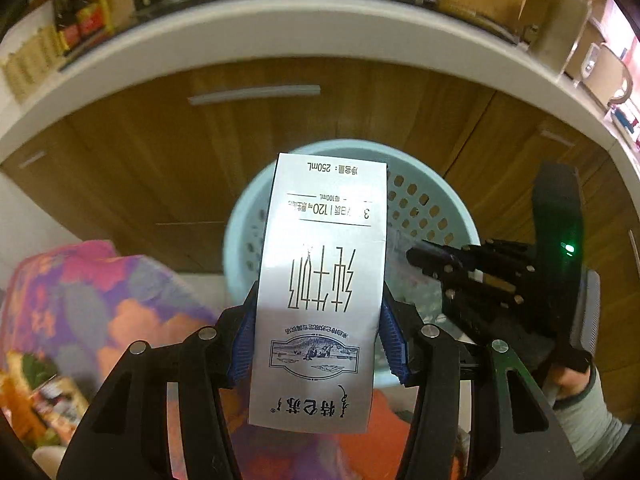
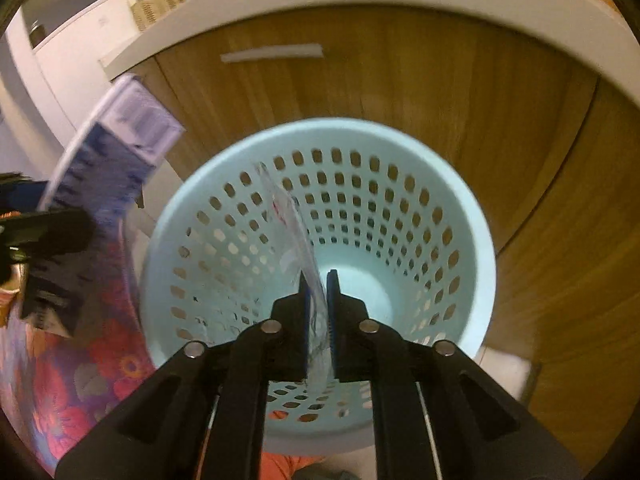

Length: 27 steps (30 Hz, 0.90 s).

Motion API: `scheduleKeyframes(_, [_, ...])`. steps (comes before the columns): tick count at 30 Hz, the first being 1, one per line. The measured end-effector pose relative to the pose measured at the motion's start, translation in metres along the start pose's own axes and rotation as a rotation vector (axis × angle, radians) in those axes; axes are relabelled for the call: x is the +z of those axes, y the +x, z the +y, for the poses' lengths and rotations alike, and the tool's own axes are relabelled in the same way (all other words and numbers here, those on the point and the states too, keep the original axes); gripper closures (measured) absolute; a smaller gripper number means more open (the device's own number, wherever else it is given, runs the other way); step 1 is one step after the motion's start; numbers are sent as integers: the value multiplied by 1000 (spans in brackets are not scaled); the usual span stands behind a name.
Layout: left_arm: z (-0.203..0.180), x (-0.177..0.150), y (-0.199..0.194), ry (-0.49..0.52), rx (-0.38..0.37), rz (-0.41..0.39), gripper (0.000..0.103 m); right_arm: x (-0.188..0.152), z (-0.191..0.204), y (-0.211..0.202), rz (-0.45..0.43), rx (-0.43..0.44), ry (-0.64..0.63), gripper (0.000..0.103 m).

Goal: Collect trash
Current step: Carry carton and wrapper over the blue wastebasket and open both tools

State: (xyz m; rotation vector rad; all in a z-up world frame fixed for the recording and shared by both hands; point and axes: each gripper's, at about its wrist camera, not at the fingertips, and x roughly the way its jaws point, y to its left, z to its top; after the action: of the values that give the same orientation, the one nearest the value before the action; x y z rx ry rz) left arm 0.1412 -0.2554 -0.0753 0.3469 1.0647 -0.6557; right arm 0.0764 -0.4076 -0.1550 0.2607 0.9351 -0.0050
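Clear wrapper [image 2: 296,232] over perforated bin [image 2: 460,216]

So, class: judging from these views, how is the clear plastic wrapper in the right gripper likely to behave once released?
The clear plastic wrapper looks thin and see-through, so probably very light and floppy. Pinched in the right gripper above the perforated basket, it would likely flutter down rather than drop straight. It may cling or slide unpredictably.

1 milk carton [image 1: 320,292], 1 clear plastic wrapper [image 2: 298,240], 1 perforated blue bin [image 2: 460,208], 2 grippers: left [image 1: 318,344], right [image 2: 318,320]; 1 floral cloth [image 1: 92,300] lower left.
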Motion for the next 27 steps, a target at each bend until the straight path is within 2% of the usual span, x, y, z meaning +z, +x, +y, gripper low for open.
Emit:
scheduleKeyframes(1, [0, 2, 7, -5, -5, 8, 52, -1, -2, 1, -1, 1, 3, 78])
scheduleKeyframes(2, [-1, 3, 13, -10, -10, 15, 52, -4, -8, 0, -9, 6, 9, 61])
scheduleKeyframes(3, [-1, 5, 22, -18, -14, 27, 52, -3, -8, -2, -16, 12, 12, 53])
scheduleKeyframes(4, [-1, 6, 27, -23, -13, 34, 52, -4, -10, -4, -25, 15, 16, 51])
scheduleKeyframes(9, [-3, 1, 58, -50, -15, 76, 50, -13, -18, -24, -60, -27, 33, 51])
scheduleKeyframes(11, [-6, 0, 66, -43, 24, 80, 43, -14, -21, -29, -71, -30, 41, 51])
scheduleKeyframes(13, [-4, 0, 68, -45, 39, 74, 42, -14, -23, -31, -74, -29, 39, 51])
scheduleKeyframes(15, [0, -3, 66, -64, 20, 72, 42, -16, -23, -35, -78, -41, 34, 51])
scheduleKeyframes(20, [9, -12, 48, -74, 16, 36, 42, -15, -17, -45, -90, -39, 34, 51])
scheduleKeyframes(27, [23, -45, -15, -93, 27, -95, 38, -5, 17, -80, -160, -14, -33, 51])
